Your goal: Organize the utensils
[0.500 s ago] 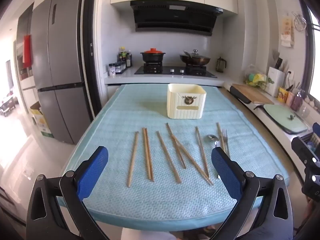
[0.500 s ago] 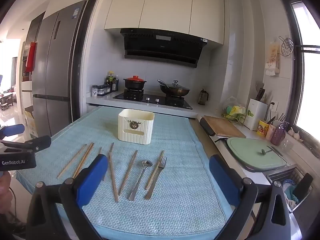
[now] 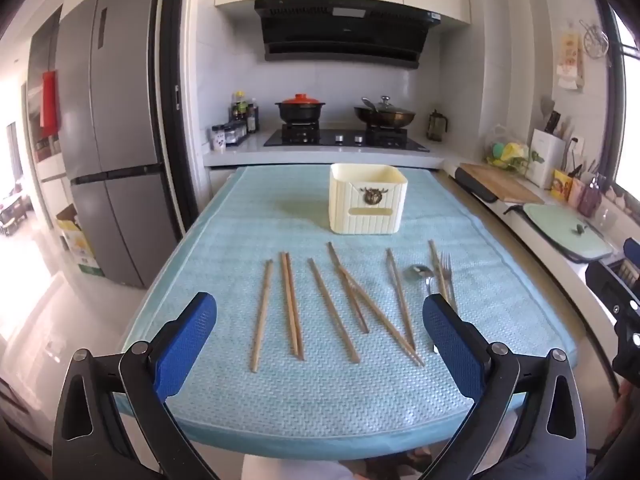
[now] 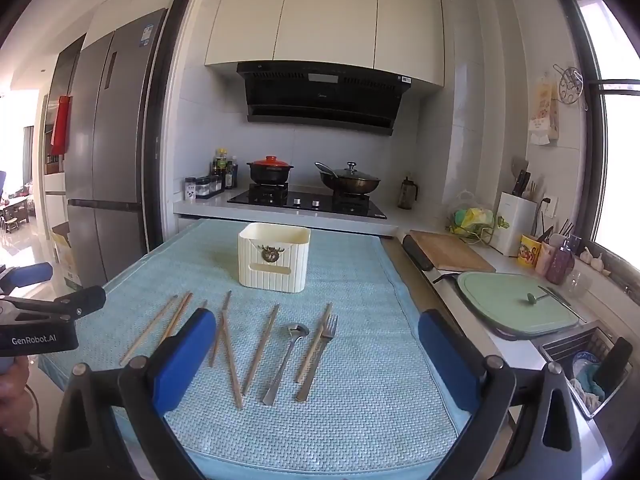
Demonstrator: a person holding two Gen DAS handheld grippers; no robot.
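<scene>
Several wooden chopsticks [image 3: 290, 304] lie in a row on the light blue mat [image 3: 280, 224], with a metal spoon [image 4: 286, 356] and a metal fork [image 4: 318, 356] at the right end of the row. A cream utensil box [image 3: 368, 200] stands upright behind them; it also shows in the right wrist view [image 4: 274, 258]. My left gripper [image 3: 320, 344] is open and empty, near the front edge over the chopsticks. My right gripper [image 4: 316, 354] is open and empty, above the spoon and fork.
A counter to the right holds a wooden cutting board [image 4: 448, 254], a green lidded pan [image 4: 516, 304] and a dish rack [image 4: 588, 364]. A stove with two pots [image 3: 344, 114] is behind the table. A fridge [image 3: 112, 140] stands to the left.
Both grippers have shifted only slightly; the utensils and the box lie as before.
</scene>
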